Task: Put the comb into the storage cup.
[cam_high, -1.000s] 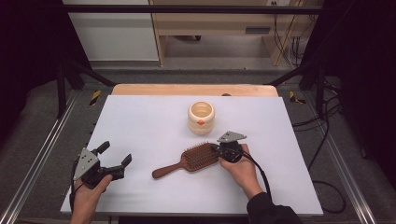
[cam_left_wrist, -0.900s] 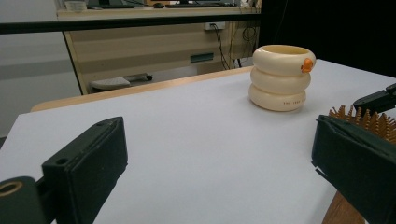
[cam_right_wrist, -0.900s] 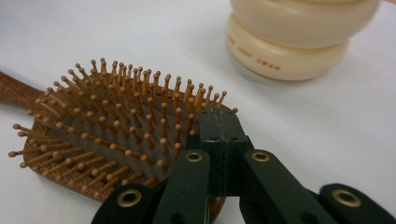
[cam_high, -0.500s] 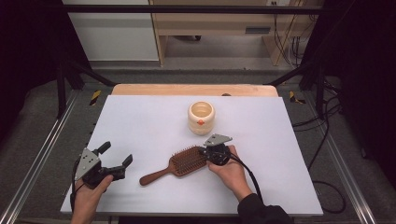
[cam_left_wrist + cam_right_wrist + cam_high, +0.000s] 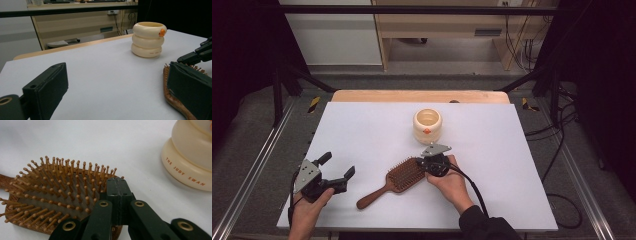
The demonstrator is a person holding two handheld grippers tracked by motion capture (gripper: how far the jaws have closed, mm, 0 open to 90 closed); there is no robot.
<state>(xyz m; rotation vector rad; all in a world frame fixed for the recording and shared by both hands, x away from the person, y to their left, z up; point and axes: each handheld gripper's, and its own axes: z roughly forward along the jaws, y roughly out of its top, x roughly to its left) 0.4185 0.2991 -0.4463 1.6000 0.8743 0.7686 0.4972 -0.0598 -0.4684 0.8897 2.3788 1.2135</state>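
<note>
A wooden paddle hairbrush [image 5: 399, 177] lies bristles up on the white table [image 5: 512, 150], its handle pointing to the near left. My right gripper [image 5: 422, 162] sits at the far end of the brush's head. In the right gripper view its jaws [image 5: 117, 185] are pressed together among the end bristles of the hairbrush [image 5: 55, 192]. A cream ringed cup [image 5: 427, 125] stands upright just behind it. My left gripper [image 5: 337, 167] rests open near the table's front left, nothing between its jaws [image 5: 117, 92]; ahead of it I see the hairbrush rim [image 5: 165, 80], the cup [image 5: 149, 40] and the right gripper [image 5: 197, 53].
A wooden strip [image 5: 412, 96] runs along the table's far edge. Metal rails [image 5: 257, 165] flank the table on both sides, with cables [image 5: 557, 145] on the floor to the right. Bare white surface lies between the left gripper and the brush handle.
My right gripper has moved left and slightly nearer, and the hairbrush has gone with it, its handle swinging toward the front edge. The left gripper has stayed put.
</note>
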